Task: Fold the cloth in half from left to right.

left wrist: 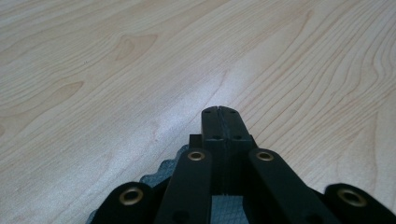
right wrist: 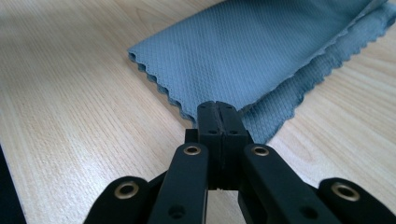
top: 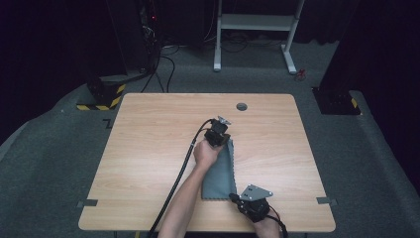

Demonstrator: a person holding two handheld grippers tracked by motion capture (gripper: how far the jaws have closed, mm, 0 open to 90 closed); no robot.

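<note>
Grey cloth scalloped edges pinched, wooden table around

Left gripper: black body, grey three-cornered plate on top, thick black cable trailing back along a bare, sleeveless forearm. Right gripper: black, with the same grey plate bearing small dark holes, and a black cable. Fingers: matte black, flat, blocky, each with small recessed screws. Linkage arms black, with brass-ringed pivot holes.
</note>
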